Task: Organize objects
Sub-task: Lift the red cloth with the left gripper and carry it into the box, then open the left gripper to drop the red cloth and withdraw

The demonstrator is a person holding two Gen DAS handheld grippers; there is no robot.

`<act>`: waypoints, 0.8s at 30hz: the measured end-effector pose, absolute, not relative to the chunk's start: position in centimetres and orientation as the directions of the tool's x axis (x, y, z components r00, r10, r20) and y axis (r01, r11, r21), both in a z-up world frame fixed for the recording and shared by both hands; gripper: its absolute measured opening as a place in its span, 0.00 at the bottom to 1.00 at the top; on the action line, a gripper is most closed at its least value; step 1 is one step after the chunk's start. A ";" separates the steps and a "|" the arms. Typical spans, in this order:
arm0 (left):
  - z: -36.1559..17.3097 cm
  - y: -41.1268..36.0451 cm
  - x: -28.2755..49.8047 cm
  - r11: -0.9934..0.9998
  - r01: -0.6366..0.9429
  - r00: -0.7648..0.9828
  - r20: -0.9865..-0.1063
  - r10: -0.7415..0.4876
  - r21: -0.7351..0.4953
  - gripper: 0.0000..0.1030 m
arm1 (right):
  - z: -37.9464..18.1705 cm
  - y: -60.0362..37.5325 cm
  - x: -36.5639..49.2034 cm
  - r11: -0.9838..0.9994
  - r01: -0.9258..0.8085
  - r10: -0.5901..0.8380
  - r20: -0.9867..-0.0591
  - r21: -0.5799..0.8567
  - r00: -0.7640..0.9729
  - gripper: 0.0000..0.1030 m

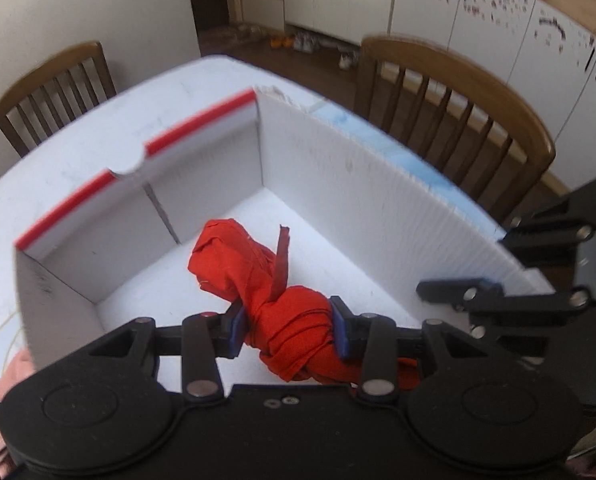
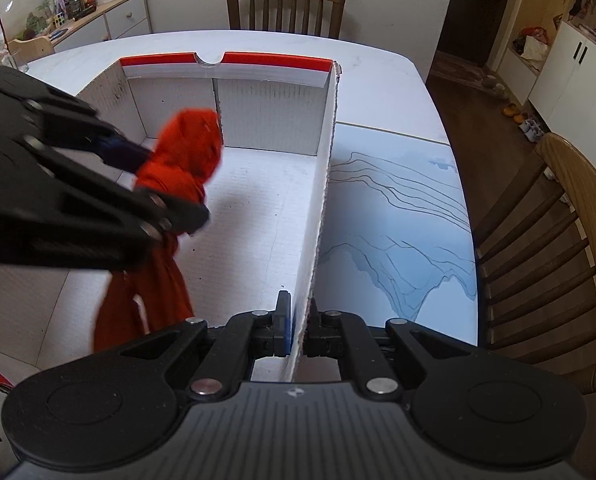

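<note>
Clamping red cloth (image 1: 285, 320) over box (image 1: 378, 184), left gripper (image 1: 287, 330) jaws; right gripper (image 2: 295, 332) pinches box wall (right view only).

White table, one open box, one blue mat

Below my jaws a white table (image 2: 378, 76) carries an open white cardboard box (image 2: 322, 184) with a red-trimmed far edge; a pale blue mat (image 2: 398, 208) with dark wavy lines lies just beside the box's right wall.
</note>
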State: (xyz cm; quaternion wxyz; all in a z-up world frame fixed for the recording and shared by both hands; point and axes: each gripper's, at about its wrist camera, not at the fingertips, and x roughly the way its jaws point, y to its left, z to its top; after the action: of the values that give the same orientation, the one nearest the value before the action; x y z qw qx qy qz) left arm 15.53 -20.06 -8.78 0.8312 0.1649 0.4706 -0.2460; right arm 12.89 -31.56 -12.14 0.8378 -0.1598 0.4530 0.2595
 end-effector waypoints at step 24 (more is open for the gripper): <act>-8.7 -18.9 15.1 0.848 0.530 0.435 -0.860 -0.266 0.006 0.69 | -12.2 -31.7 13.4 0.822 -0.570 0.293 -0.853 -0.006 0.431 0.04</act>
State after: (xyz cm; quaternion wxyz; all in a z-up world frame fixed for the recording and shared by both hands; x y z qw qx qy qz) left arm 15.11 -18.94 -8.66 0.8355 0.1391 0.4753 -0.2380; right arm 13.42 -31.68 -12.19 0.8328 -0.1486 0.4660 0.2591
